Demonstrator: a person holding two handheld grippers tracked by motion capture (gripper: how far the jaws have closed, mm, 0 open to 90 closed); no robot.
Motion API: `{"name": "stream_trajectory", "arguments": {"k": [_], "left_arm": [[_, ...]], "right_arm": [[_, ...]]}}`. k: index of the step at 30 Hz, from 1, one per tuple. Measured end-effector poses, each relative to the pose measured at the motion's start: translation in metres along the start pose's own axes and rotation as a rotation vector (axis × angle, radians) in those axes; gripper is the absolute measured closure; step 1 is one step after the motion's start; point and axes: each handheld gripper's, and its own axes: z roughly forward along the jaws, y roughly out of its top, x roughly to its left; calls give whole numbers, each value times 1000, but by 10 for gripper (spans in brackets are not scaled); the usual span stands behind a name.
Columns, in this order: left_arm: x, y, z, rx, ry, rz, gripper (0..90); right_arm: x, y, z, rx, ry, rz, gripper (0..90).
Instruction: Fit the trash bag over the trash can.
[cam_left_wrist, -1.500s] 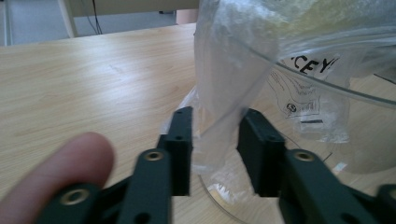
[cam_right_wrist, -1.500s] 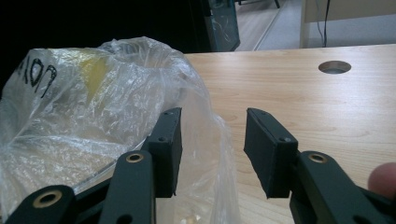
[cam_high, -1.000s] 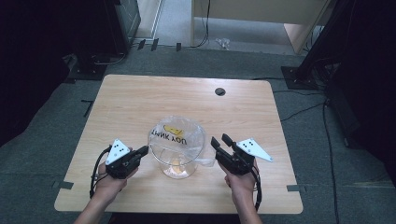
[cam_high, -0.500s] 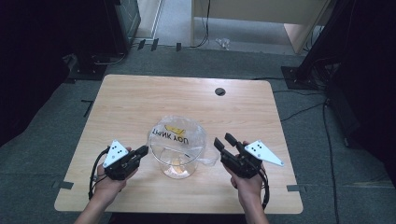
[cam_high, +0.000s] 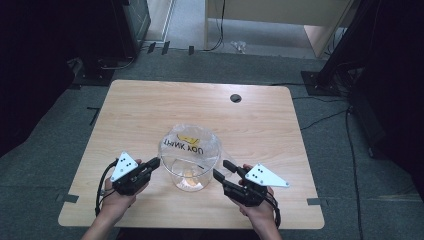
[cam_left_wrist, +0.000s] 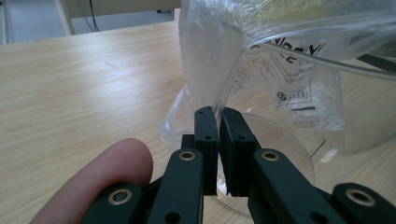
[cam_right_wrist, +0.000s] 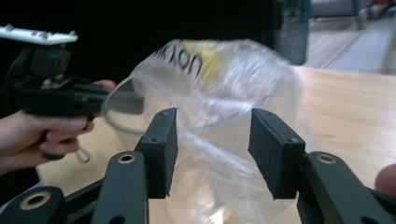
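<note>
Clear glass bowl (cam_high: 189, 172) sits near the front edge of the light wooden table (cam_high: 150, 110), roughly centred between the two hands. A thin clear plastic bag printed with dark lettering and a yellow patch (cam_high: 192, 145) is draped into and over the bowl, as a liner.

Left gripper (cam_high: 155, 163): clenched on a fold of the bag at the bowl's left rim; in the left gripper view the film (cam_left_wrist: 210, 60) runs up from between the closed pads.

Right gripper (cam_high: 224, 169): jaws apart, holding nothing, just beside the bowl's right side; in the right gripper view the bag (cam_right_wrist: 219, 93) lies ahead of the pads, not between them.

Step in hand, as I judge it: take the bag's right side and spread it over the rim. Do it well by keeping the left pinch steady as anchor, bringing the right jaws onto loose film only, not the glass, and pulling gently outward so the bowl doesn't slide.

Room: front table edge is close behind both hands. Wide bare tabletop beyond and to either side; small dark round grommet hole (cam_high: 235, 98) far off toward the back.
</note>
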Motion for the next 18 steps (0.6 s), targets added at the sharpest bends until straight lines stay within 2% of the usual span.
{"name": "stream_trajectory", "arguments": {"k": [2, 5, 8, 10, 13, 16, 18], "left_arm": [[0, -1, 0, 3, -3, -2, 856], [0, -2, 1, 6, -8, -7, 859], [0, -2, 1, 10, -11, -6, 864], [-1, -3, 2, 8, -15, -13, 872], [0, -3, 2, 11, -25, -19, 893], [0, -3, 1, 17, -53, -19, 900], [0, -3, 1, 23, -73, -37, 900]], "right_arm": [[-3, -5, 3, 20, 32, 2, 511], [-6, -10, 7, 58, 29, -2, 521], [-6, -13, 11, 85, 11, -39, 613], [-4, -14, 13, 95, 1, -66, 709], [0, -15, 15, 108, -40, -111, 887], [3, -16, 16, 124, -34, -153, 900], [5, -19, 17, 147, -12, -180, 900]]}}
